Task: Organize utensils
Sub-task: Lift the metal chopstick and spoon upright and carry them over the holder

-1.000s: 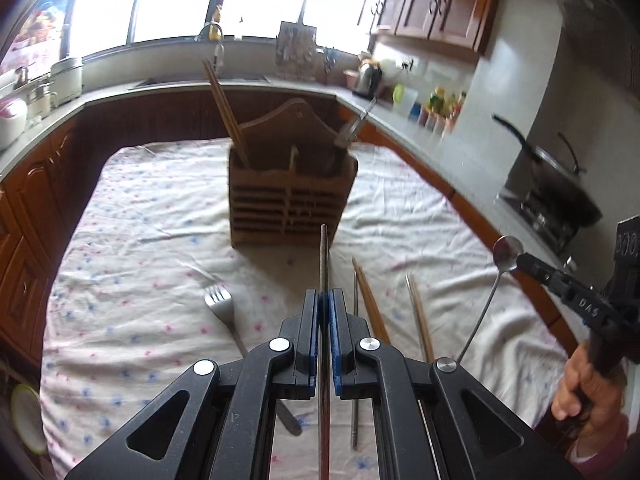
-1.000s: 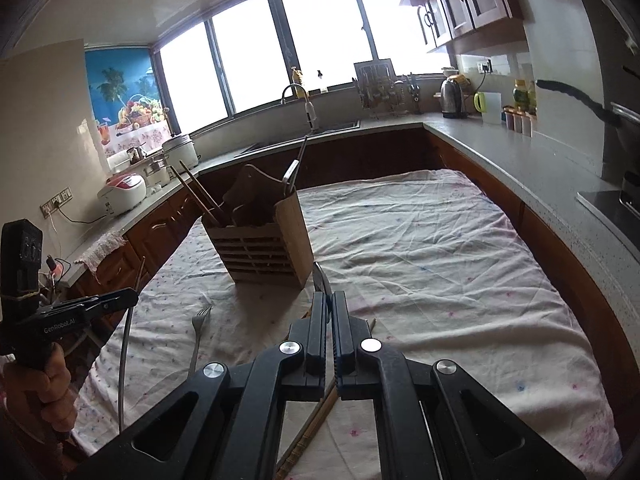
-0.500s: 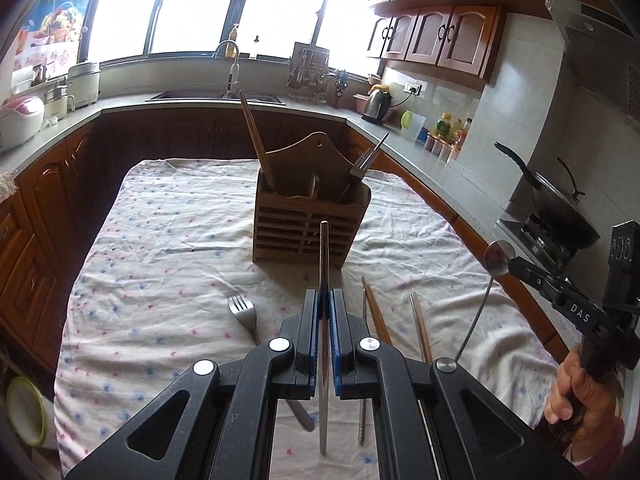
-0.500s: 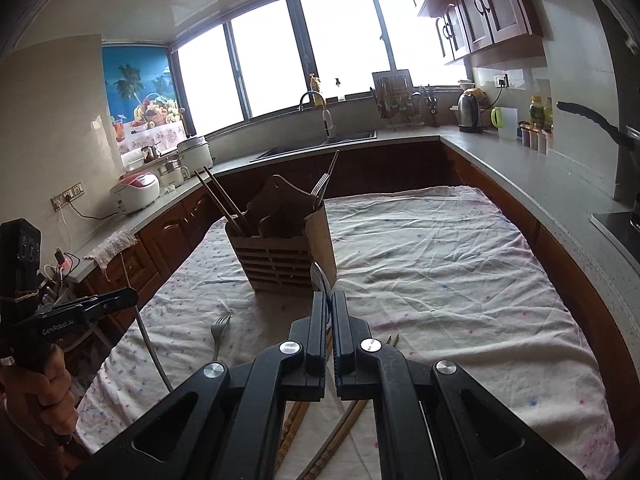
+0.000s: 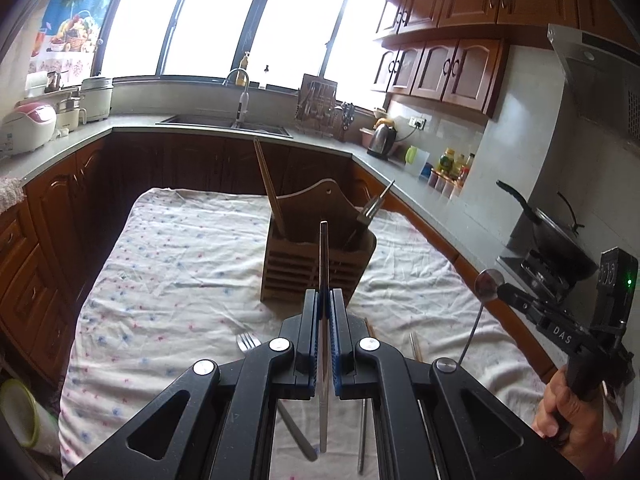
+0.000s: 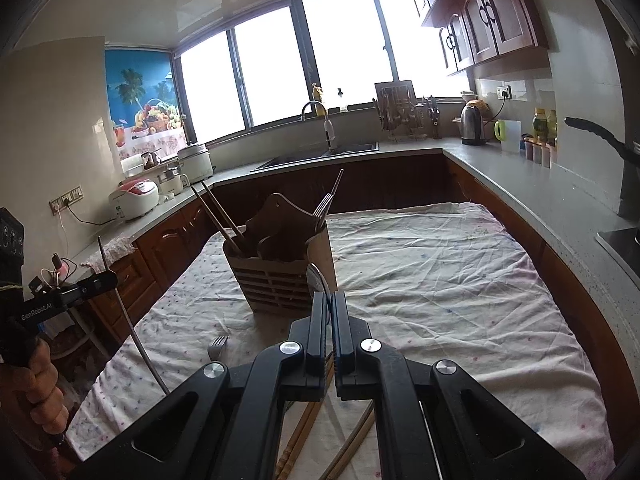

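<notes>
A wooden utensil holder (image 5: 316, 268) (image 6: 280, 272) stands mid-table with chopsticks (image 5: 268, 192) and a fork (image 5: 374, 208) in it. My left gripper (image 5: 325, 300) is shut on a thin metal utensil handle (image 5: 324, 248), held upright above the table in front of the holder. My right gripper (image 6: 329, 304) is shut on a metal spoon (image 6: 318, 278); the spoon (image 5: 486, 282) also shows at right in the left wrist view. A fork (image 5: 248, 342) (image 6: 218, 346), wooden chopsticks (image 6: 304, 432) and a metal piece (image 5: 362, 436) lie on the cloth below.
The table carries a wrinkled dotted cloth (image 5: 180, 264). Dark cabinets and grey counters ring it, with a sink (image 5: 224, 122), kettle (image 5: 382, 140), rice cookers (image 5: 28, 128) and a wok (image 5: 556, 236) on the stove at right.
Both grippers have risen and tilted up with their utensils; the holder now sits lower and farther in both views. The table items have not moved.
</notes>
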`<state>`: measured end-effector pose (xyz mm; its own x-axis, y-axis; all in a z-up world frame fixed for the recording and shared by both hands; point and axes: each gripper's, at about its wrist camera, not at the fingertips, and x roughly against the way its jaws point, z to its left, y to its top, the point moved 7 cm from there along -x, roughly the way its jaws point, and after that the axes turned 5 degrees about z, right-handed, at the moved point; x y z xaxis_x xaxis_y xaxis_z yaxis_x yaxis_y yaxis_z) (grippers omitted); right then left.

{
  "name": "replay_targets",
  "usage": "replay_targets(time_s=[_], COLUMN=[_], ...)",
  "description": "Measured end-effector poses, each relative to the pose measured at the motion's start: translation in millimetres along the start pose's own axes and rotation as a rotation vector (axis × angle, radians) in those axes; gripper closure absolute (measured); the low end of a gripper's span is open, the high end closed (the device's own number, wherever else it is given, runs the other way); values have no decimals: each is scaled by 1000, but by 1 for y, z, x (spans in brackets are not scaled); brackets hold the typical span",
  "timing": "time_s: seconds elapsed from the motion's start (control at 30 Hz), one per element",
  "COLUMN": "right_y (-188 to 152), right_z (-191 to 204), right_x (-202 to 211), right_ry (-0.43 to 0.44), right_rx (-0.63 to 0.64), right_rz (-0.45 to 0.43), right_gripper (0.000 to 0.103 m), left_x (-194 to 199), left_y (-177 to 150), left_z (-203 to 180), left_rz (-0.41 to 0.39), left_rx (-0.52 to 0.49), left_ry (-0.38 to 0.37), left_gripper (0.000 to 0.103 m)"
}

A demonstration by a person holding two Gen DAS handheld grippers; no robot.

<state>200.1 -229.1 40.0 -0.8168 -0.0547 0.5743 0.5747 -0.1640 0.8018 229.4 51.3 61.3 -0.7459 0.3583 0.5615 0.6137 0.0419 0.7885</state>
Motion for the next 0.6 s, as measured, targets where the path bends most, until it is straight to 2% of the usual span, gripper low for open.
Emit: replay_targets(time_s=[0.27,0.6], right_y=[32,102], right_z=[7,14], right_x=[-23,-59], right_ry=[-5,-22], right_rx=[30,58], right_rz=[-42,-156], right_gripper=[100,101], left_x=[-7,-33], left_y=[24,78], left_z=[7,16], left_rz=[-63,-151], left_rx=[4,-11], left_ry=[1,14], left_gripper=[100,100])
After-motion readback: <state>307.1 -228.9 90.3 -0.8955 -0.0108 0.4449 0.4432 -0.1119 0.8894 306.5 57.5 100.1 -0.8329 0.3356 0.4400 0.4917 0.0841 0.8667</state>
